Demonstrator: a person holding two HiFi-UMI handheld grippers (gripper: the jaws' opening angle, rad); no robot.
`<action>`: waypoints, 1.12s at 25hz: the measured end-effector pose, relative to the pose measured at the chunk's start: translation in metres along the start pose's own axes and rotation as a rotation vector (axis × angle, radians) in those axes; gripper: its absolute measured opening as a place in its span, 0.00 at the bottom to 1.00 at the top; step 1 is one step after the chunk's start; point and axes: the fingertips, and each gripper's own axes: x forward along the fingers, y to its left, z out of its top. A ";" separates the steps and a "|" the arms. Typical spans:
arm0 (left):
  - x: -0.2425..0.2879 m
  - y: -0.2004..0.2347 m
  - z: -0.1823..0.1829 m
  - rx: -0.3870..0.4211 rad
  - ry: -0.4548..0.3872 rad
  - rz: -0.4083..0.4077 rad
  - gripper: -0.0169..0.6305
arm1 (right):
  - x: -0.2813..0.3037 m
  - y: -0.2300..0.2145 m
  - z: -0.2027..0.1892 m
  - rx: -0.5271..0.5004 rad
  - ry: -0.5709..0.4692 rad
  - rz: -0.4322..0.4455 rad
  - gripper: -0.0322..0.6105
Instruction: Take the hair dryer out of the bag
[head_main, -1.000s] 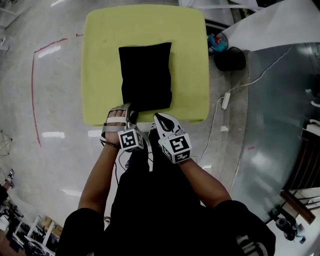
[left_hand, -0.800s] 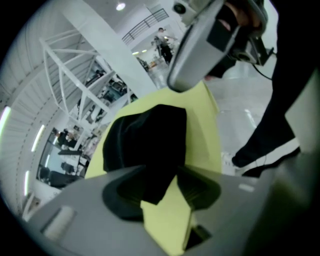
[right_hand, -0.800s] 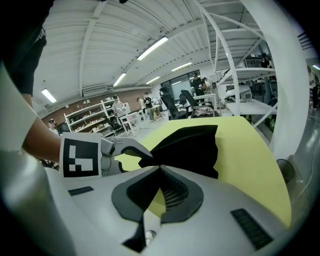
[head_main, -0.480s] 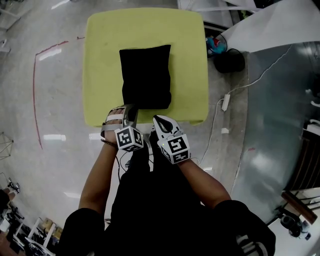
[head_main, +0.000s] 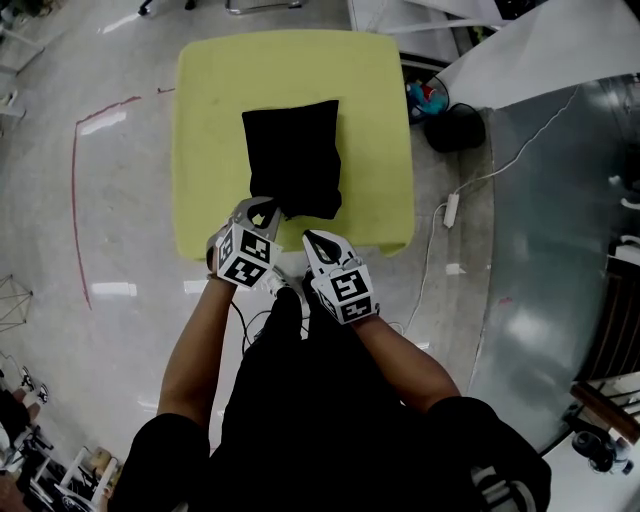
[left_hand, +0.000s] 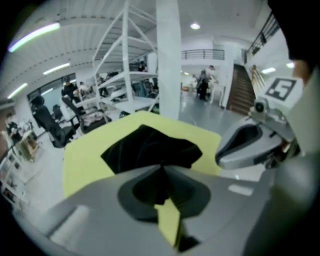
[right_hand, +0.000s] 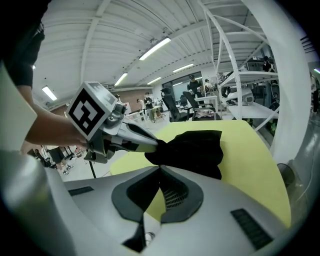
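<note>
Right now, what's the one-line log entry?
left gripper: shut on bag corner | right gripper: shut, empty | hair dryer: not visible

The left claw (left_hand: 162, 169) pinched the near edge of the black bag (left_hand: 150, 149), which lay rumpled on the yellow-green surface (left_hand: 85, 156). The right claw (left_hand: 222, 156) hung nearby at right.

Head view looks steeply down.
Left claw (head_main: 262, 211) and right claw (head_main: 314, 240) views look low, close across the table (head_main: 372, 120); all share the black bag (head_main: 292, 150).
</note>
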 end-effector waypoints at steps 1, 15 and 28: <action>-0.001 0.003 0.003 -0.020 -0.009 -0.002 0.06 | 0.001 0.000 0.001 -0.002 0.000 0.001 0.06; 0.001 0.043 0.055 -0.103 -0.108 -0.060 0.06 | 0.027 -0.001 0.030 -0.028 -0.014 -0.027 0.06; 0.021 0.067 0.071 -0.089 -0.125 -0.110 0.06 | 0.071 -0.019 0.039 0.037 0.004 -0.115 0.06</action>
